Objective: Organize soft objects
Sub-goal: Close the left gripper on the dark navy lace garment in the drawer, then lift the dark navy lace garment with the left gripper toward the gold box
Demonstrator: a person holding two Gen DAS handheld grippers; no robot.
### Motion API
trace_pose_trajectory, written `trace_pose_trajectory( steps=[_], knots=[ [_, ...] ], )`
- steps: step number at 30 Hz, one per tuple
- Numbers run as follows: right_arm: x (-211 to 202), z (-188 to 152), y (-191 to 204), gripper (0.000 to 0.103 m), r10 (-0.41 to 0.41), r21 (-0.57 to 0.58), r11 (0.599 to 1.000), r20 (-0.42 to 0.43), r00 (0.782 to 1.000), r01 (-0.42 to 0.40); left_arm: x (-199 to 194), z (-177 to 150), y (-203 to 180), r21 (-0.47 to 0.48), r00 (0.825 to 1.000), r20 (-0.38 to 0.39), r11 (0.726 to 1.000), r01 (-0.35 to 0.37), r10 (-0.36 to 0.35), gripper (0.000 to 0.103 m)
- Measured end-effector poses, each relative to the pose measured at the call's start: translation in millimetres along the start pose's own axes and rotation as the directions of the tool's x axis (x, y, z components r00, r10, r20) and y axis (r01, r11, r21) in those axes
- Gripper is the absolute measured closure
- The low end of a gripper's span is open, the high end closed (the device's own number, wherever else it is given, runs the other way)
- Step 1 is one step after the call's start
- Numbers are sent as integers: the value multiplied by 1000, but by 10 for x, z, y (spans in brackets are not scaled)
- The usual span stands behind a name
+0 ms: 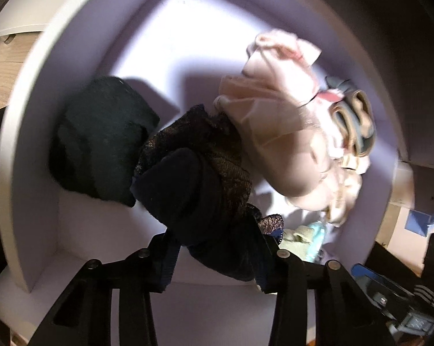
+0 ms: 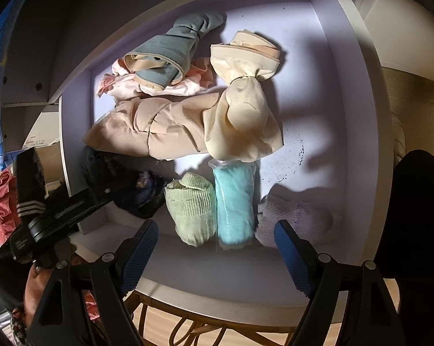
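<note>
The left gripper [image 1: 214,262] pinches a dark sock bundle [image 1: 199,190] low in the white drawer [image 2: 361,144], near its left wall. The right gripper [image 2: 217,255] hangs spread wide over the front edge, holding nothing. Bare floor shows along the drawer's right side.

Between the right fingers [image 2: 142,252]: a ribbed pale-green sock [image 2: 191,209], a turquoise roll [image 2: 234,204], a lilac sock [image 2: 289,216]. Between the left fingers [image 1: 166,265]: a navy bundle [image 1: 193,190] with glittery bronze weave.

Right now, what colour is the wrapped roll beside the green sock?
Turquoise roll; right wrist view.
</note>
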State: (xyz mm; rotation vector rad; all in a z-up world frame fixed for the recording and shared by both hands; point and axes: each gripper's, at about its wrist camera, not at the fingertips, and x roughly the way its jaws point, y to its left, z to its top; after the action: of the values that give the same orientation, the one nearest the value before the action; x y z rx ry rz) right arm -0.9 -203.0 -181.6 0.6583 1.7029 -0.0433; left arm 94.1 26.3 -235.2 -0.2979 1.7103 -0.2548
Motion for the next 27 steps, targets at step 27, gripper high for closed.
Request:
trace_pose_trajectory(
  steps=[27],
  knots=[
    [17,-19,16,20,-9,-6,1000,-4,1000,9,-1585,-144,-406,242,969,222,969,53,-108,60]
  ],
)
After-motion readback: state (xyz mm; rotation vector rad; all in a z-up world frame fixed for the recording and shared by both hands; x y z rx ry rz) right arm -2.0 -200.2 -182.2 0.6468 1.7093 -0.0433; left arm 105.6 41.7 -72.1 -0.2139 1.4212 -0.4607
